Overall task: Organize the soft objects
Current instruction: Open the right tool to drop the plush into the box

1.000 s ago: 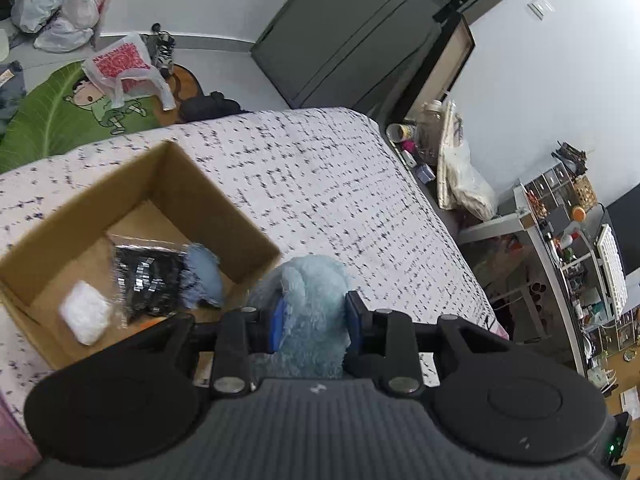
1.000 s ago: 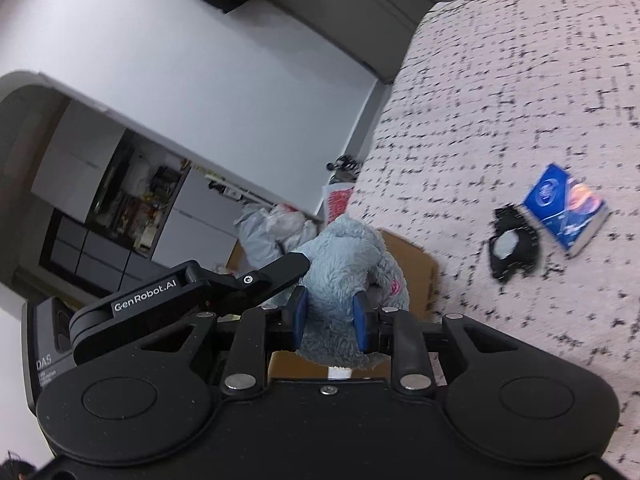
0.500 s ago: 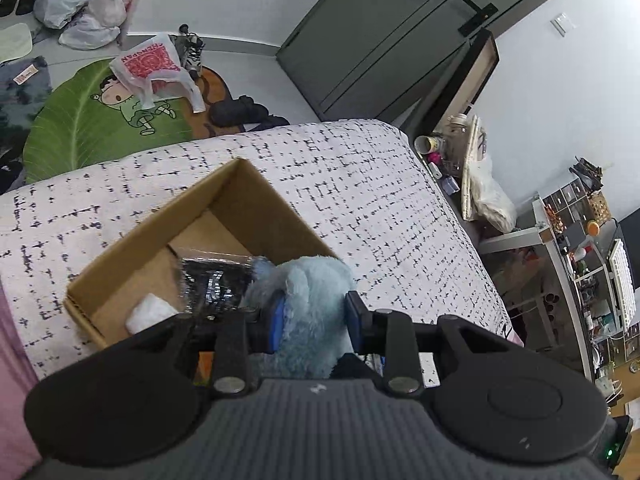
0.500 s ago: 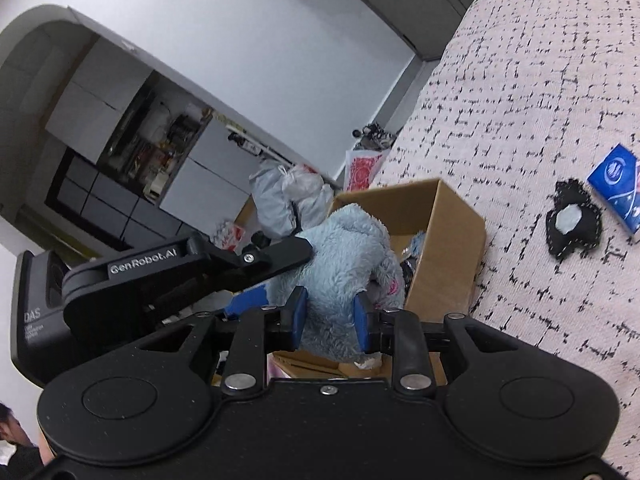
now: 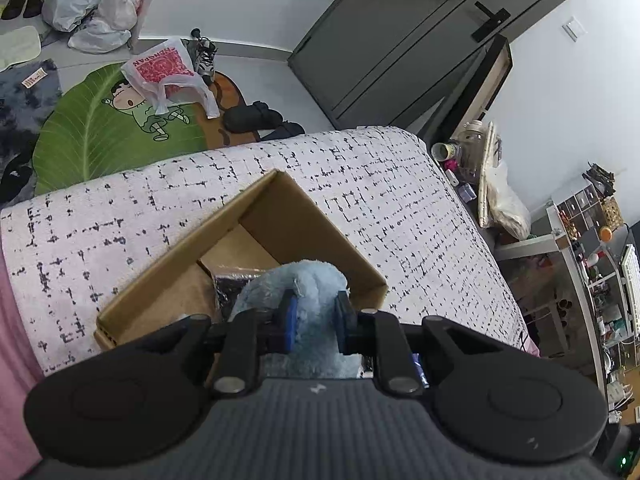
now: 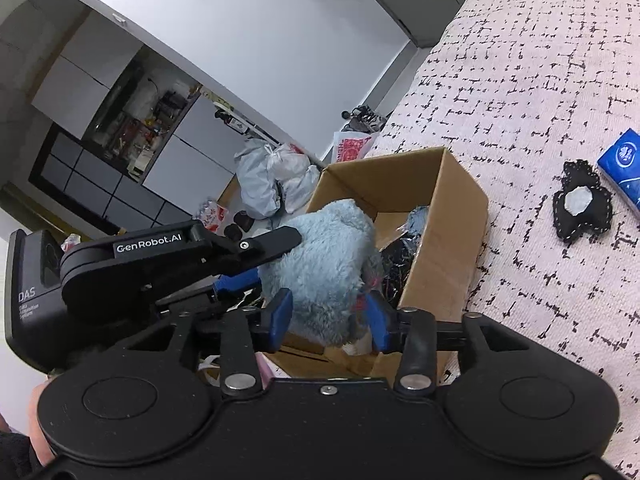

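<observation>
I have the left gripper (image 5: 313, 322) pinched tight on the fluffy pale-blue plush toy (image 5: 296, 284), its blue pads sunk deep into the pile, so the toy hangs nearest my left camera, right over the near corner of the open brown cardboard box (image 5: 288, 216). In the right view the right gripper (image 6: 329, 322) has just been opening: the toy sits between its jaws, but the blue pads stand spread, and whether they brush the fur I cannot tell. From this I judge the toy as light, very soft and squashy; it gives under the pads rather than resisting, and fur alone would slide, so the best hold is across a thick stuffed part of the body, as the left one has it, not on a thin limb or ear. Just beyond the toy, inside the box, lies a crinkly black-patterned plastic packet (image 5: 236, 280), which could rustle and shift when the plush lands on it. The box sits on the pink bedspread with a broken black grid pattern (image 5: 400, 208). Farther right on that spread, well apart from the box, lie a small black fabric piece with a white centre (image 6: 582, 206) and a blue tissue pack (image 6: 624, 164).
</observation>
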Action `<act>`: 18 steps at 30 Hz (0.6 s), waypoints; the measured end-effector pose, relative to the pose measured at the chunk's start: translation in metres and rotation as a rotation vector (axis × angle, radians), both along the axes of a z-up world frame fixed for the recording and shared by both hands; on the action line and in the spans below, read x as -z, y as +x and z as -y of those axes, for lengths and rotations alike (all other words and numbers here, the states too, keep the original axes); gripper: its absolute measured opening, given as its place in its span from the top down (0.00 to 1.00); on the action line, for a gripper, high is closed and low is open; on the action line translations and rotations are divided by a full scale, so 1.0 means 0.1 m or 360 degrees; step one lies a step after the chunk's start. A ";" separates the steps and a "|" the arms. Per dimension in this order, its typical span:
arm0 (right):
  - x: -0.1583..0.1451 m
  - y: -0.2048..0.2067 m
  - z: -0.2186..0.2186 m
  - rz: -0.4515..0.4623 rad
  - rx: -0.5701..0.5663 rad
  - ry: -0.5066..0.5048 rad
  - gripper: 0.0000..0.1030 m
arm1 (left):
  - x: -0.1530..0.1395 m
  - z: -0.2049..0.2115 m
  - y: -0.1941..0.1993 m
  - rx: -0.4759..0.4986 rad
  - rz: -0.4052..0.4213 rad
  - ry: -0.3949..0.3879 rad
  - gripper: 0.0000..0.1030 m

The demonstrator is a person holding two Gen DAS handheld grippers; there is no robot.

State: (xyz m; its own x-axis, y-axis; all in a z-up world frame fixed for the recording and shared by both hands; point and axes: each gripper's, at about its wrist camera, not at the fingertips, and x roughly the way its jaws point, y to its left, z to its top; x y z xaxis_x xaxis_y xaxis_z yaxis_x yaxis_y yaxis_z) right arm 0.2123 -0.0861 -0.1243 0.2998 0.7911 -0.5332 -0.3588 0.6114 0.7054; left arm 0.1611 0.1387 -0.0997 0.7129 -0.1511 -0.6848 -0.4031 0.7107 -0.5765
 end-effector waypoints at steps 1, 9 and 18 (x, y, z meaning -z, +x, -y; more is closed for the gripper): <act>0.00 0.01 0.01 0.0000 0.0008 -0.0003 0.59 | 0.00 -0.01 0.02 -0.0001 -0.0002 0.0010 0.83; 0.07 0.10 0.10 -0.0036 0.0086 -0.0020 0.57 | 0.02 -0.06 0.16 -0.0035 -0.0019 0.0115 0.81; 0.04 0.14 0.17 -0.0033 0.0140 -0.0038 0.50 | -0.06 0.02 0.20 -0.0086 -0.0049 0.0212 0.54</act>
State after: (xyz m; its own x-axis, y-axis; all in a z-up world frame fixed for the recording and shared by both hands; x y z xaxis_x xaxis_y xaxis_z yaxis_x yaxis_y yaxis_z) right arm 0.2266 -0.1030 -0.1283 0.3563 0.7492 -0.5583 -0.2883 0.6565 0.6971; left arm 0.1807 0.1368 -0.0937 0.6960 -0.0192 -0.7178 -0.4590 0.7568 -0.4653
